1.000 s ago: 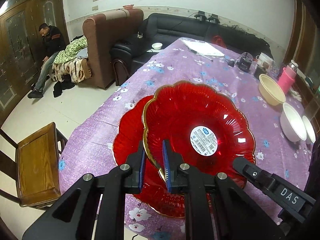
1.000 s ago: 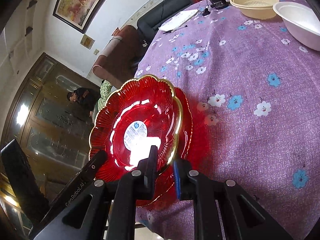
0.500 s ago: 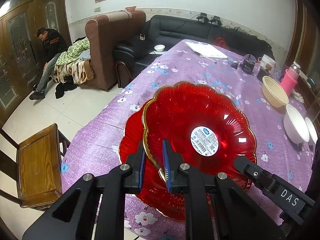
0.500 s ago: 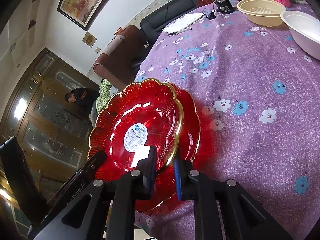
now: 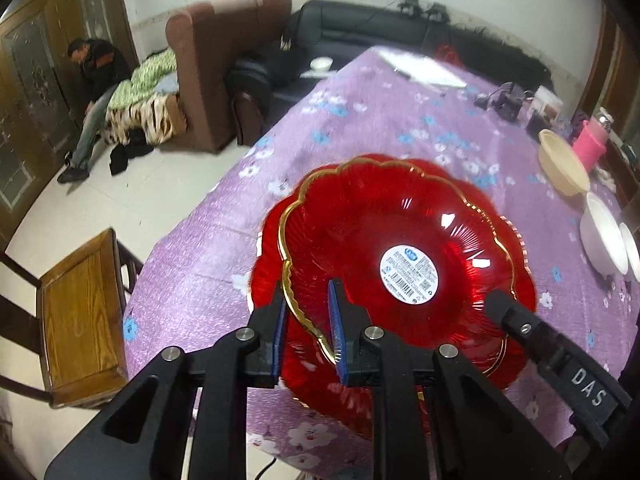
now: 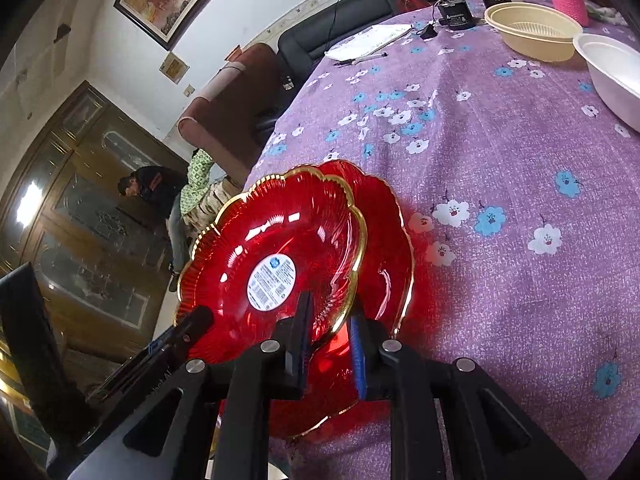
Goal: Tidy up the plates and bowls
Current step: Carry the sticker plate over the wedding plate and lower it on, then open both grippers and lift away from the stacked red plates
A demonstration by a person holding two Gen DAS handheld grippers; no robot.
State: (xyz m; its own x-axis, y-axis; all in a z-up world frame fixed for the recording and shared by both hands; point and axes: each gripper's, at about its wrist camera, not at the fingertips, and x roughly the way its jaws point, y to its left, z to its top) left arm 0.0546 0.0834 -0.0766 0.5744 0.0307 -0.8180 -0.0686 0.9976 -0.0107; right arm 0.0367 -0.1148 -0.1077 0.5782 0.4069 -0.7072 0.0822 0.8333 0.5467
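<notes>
A red gold-rimmed scalloped plate with a white barcode sticker (image 5: pixel 404 256) (image 6: pixel 276 264) is held over a second red plate (image 5: pixel 272 280) (image 6: pixel 384 248) lying on the purple flowered tablecloth. My left gripper (image 5: pixel 307 320) straddles the top plate's near-left rim, jaws a little apart around it. My right gripper (image 6: pixel 330 334) straddles its opposite rim in the same way. Each gripper's tip shows in the other view. A cream bowl (image 5: pixel 562 166) (image 6: pixel 534 30) and white bowls (image 5: pixel 602 238) (image 6: pixel 612 76) stand at the far right.
A pink cup (image 5: pixel 590 146), a small black device (image 6: pixel 454 16), papers with a pen (image 6: pixel 368 42) sit at the table's far end. A wooden chair (image 5: pixel 76 320) stands left of the table. Sofas and a seated person (image 5: pixel 98 92) are beyond.
Both grippers' jaws have widened slightly around the top plate's rim. The top plate has shifted a little relative to the lower one; views moved slightly back.
</notes>
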